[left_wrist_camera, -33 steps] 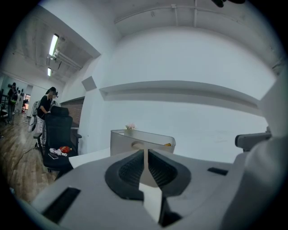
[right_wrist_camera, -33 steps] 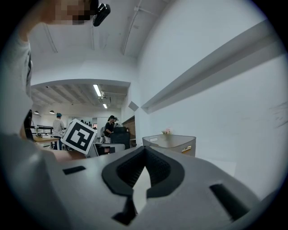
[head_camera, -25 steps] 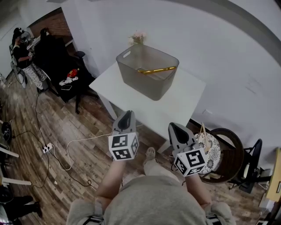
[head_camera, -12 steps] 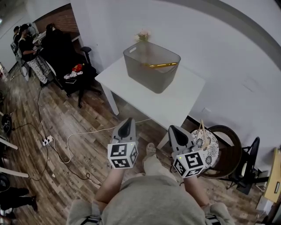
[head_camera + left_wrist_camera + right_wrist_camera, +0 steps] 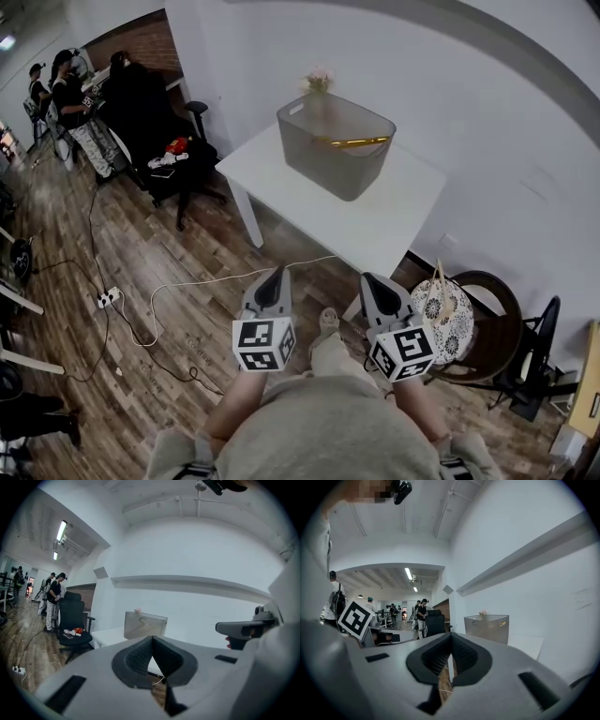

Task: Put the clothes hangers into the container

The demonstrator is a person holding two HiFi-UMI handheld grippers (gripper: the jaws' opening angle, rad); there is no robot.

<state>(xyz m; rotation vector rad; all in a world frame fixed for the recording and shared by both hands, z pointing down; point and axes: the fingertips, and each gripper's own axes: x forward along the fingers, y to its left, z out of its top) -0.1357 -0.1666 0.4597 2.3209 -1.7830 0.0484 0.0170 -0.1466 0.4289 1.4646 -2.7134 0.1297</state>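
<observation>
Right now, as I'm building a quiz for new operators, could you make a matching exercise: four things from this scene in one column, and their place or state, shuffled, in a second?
Things:
1. container
2. hanger
3. power strip
4. left gripper

Place or state:
A. on the wooden floor
B. jaws together, nothing held
C. on the white table
D. inside the container

Pairs: 1-C, 2-D, 3-A, 4-B
</observation>
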